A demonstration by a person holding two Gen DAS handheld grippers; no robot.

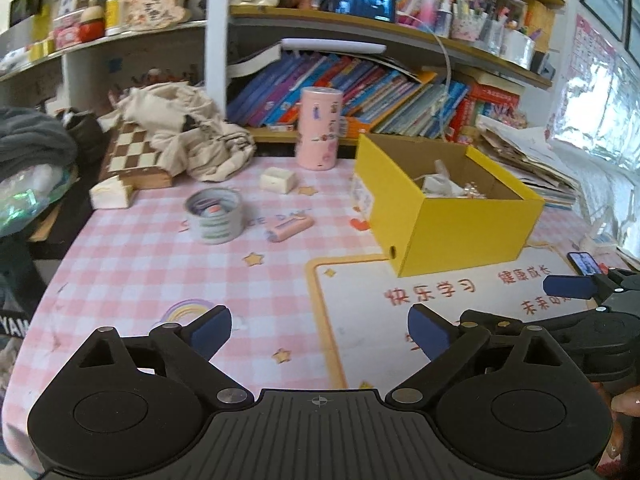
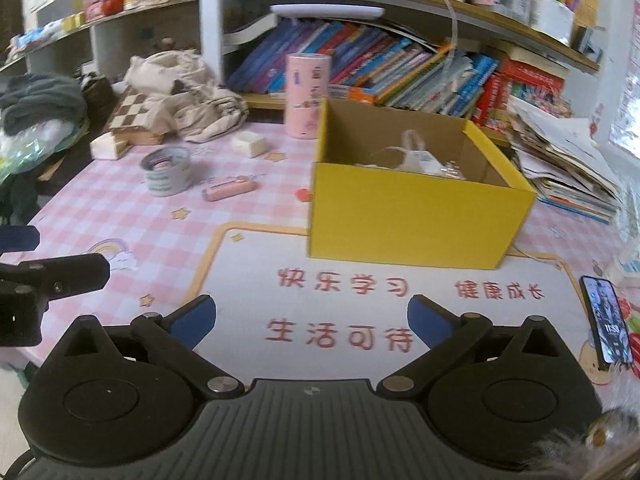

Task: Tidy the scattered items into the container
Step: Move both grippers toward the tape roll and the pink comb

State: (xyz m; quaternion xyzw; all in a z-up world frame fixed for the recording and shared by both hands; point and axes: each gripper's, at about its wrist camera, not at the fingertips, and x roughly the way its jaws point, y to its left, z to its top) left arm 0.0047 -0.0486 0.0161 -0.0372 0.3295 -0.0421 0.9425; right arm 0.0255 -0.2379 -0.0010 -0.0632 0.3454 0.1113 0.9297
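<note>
The open yellow cardboard box (image 2: 416,220) stands ahead of both tools on the pink checked desk mat (image 1: 132,276). Left gripper (image 1: 320,334) and right gripper (image 2: 311,320) tilt downward, spread wide, empty. The small pink tube (image 1: 290,229) lies ahead-left.

The pink-checked plastic desk mat (image 2: 168,216) carries red Chinese print in its white, yellow-edged panel, just ahead of the right tongs: 快乐学习 (image 2: 342,282) on the left, 健康成长 (image 2: 499,290) to its right, and 生活可待 (image 2: 340,332) nearest the tips. Farther ahead and left, faint blue letters on the mat end in "DAY" (image 1: 298,213); the start is blurred. White letters "YAM" (image 1: 14,326) stand on a black thing far left of the left tongs. Book spines are unreadable.
</note>
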